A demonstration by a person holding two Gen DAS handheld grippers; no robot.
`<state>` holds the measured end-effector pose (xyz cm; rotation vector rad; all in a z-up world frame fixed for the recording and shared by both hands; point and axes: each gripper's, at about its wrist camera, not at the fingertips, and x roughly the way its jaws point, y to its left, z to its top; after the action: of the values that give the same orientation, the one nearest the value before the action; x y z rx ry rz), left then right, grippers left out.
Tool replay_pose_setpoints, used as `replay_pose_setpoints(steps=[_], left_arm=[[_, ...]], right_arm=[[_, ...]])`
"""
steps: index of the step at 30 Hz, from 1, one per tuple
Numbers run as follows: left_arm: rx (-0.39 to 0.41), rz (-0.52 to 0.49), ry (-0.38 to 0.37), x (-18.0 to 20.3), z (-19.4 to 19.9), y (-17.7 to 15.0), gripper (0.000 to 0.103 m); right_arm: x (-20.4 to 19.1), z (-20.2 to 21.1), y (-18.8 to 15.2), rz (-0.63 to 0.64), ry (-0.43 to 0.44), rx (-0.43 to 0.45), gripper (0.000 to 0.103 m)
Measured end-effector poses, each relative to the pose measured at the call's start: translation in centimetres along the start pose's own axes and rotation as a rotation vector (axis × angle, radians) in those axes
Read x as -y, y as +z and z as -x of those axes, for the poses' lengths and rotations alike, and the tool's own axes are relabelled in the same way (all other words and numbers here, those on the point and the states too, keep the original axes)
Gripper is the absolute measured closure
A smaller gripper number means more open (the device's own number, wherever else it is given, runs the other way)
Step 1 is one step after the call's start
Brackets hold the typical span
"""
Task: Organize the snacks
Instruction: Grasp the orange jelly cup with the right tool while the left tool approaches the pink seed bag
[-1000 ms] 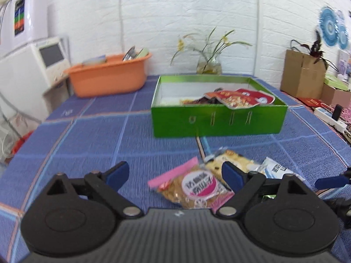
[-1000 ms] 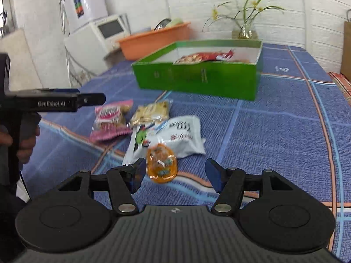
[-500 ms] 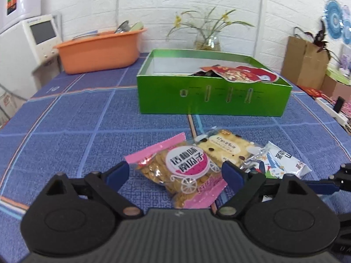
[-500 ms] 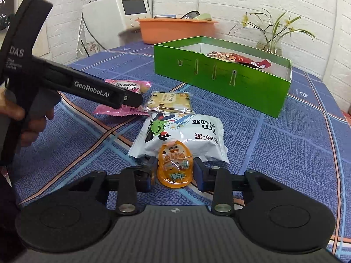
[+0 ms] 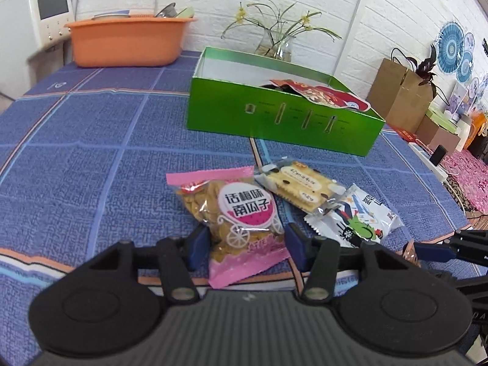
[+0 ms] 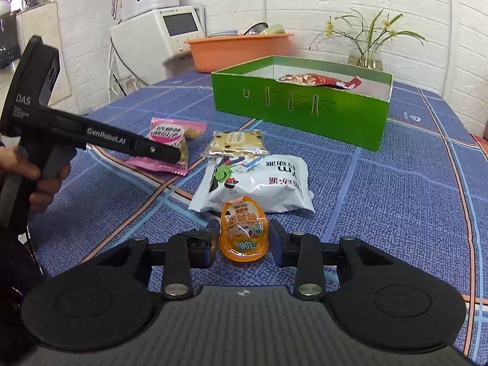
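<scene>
- Left gripper (image 5: 247, 242) low over the desk (image 5: 76, 164), jaws closing around the pink seed packet (image 5: 235, 213); blue pads at the packet's two sides, firm pressing not clear.
- Right gripper (image 6: 244, 241) with jaws half open and clamped on the orange jelly cup (image 6: 244, 233), pads against both its sides.
- Cracker packet (image 5: 300, 186) just right of the pink packet, edges touching or nearly so; white puffed bag (image 5: 355, 218) overlapping the cracker packet's near corner.
- In the right wrist view, white bag directly beyond the jelly cup, touching or just short of it.
- Green box (image 5: 283, 122) farther back, open-topped, a red snack pouch (image 5: 323, 94) leaning over its near wall; four slots cut in that wall.
- Clear strip of blue checked cloth between the packets and the box; broad bare cloth to the left of the pink packet.
- Orange basin (image 5: 128, 42) at the desk's far left corner, glass vase (image 5: 276, 45) behind the box.
- Desk's right edge close beside the white bag, boxes and a paper bag (image 5: 399, 94) beyond it.
- Readable: "GenRobot.AI" and "DAS" on the left gripper's body in the right wrist view; Chinese characters on the pink packet's round label; other print too small.
</scene>
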<state>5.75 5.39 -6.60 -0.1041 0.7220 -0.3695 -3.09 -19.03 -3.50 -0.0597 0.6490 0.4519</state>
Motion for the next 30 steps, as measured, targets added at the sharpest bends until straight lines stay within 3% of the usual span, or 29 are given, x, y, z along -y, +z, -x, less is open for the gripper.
replay_pose_setpoints(steps=[7, 9, 10, 13, 15, 16, 17, 20, 23, 25, 26, 28, 30], left_arm=[[0.062, -0.025, 0.076, -0.5, 2.0, 0.3, 0.049], [0.066, -0.019, 0.081, -0.8, 2.1, 0.3, 0.057], [0.060, -0.015, 0.078, -1.0, 2.1, 0.3, 0.068], [0.038, 0.007, 0.050, -1.7, 1.6, 0.2, 0.068], [0.016, 0.025, 0.070, -1.9, 1.2, 0.1, 0.068], [0.010, 0.041, 0.080, -2.1, 1.1, 0.1, 0.058], [0.022, 0.065, 0.084, -2.4, 1.3, 0.2, 0.038], [0.061, 0.144, 0.035, -3.4, 1.9, 0.9, 0.034], [0.012, 0.183, 0.056, -3.8, 0.6, 2.5, 0.031], [-0.068, 0.144, 0.141, -3.1, -1.2, 3.5, 0.027], [-0.085, 0.130, 0.174, -2.7, -1.9, 3.7, 0.019], [-0.090, 0.065, 0.236, -1.6, -2.9, 3.7, 0.005], [-0.040, -0.065, 0.286, -0.1, -3.4, 3.1, 0.003]], right_arm=[[-0.6, 0.4, 1.3, 0.027, -0.019, 0.077, 0.043], [-0.7, 0.3, 1.7, 0.020, 0.000, 0.087, 0.043], [-0.7, 0.2, 1.9, 0.019, 0.009, 0.092, 0.043], [-1.1, 0.1, 2.3, 0.015, 0.037, 0.105, 0.043], [-1.3, 0.0, 2.6, 0.021, 0.047, 0.109, 0.043], [-1.4, 0.0, 2.7, 0.024, 0.052, 0.111, 0.043], [-1.4, -0.1, 2.8, 0.024, 0.055, 0.111, 0.043], [-1.1, -0.3, 2.8, 0.011, 0.063, 0.103, 0.043], [-0.5, -0.7, 2.8, -0.020, 0.082, 0.088, 0.043], [-0.1, -1.0, 2.8, -0.053, 0.100, 0.083, 0.043], [0.2, -1.1, 2.8, -0.068, 0.111, 0.083, 0.043], [0.6, -1.1, 2.8, -0.097, 0.133, 0.092, 0.042], [0.9, -0.9, 2.7, -0.107, 0.150, 0.116, 0.042]])
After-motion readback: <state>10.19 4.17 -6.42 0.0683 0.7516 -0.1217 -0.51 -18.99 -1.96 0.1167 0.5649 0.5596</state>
